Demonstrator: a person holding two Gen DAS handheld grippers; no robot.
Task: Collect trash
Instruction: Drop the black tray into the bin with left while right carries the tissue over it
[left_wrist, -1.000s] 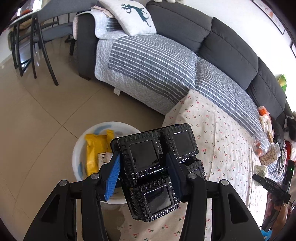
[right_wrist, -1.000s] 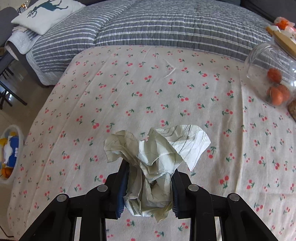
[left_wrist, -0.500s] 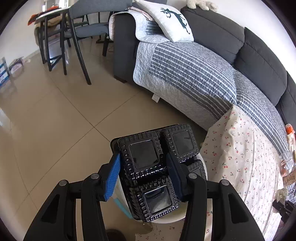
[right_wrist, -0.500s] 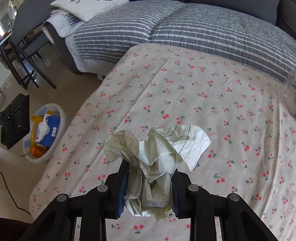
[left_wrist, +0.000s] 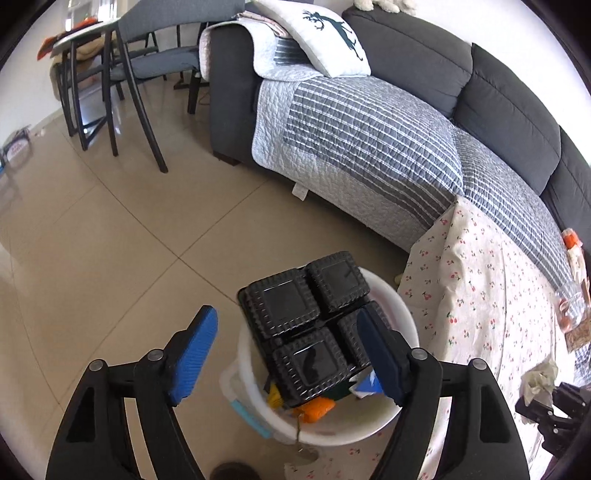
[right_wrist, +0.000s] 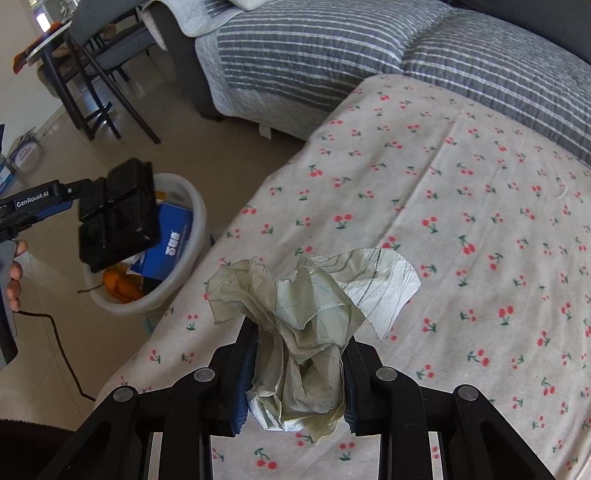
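Over the white bin (left_wrist: 391, 421) on the floor, our left gripper (left_wrist: 288, 354) has its jaws spread wide, and the black plastic tray (left_wrist: 310, 325) sits in the gap between them, above the bin's mouth. In the left wrist view the tray lies close against the right-hand pad and clear of the left one; we cannot tell whether it is touching or already free. The right wrist view shows the same tray (right_wrist: 118, 218) tilted just above the bin (right_wrist: 192, 236), which already holds a blue box (right_wrist: 166, 247) and orange scraps (right_wrist: 122, 286).

Our right gripper (right_wrist: 295, 373) hovers over the cherry-print cloth (right_wrist: 461, 229) on the table, its jaws pinching a crumpled wad of pale green paper (right_wrist: 310, 314).

We judge this to be the drop-off step for the tray, with the paper next in line. The next move calls for the left gripper to clear away from the bin's mouth, then for the right to carry the paper left, past the table's edge, until it hangs squarely over the bin before letting go. The tray may lie across the opening and leave little room.
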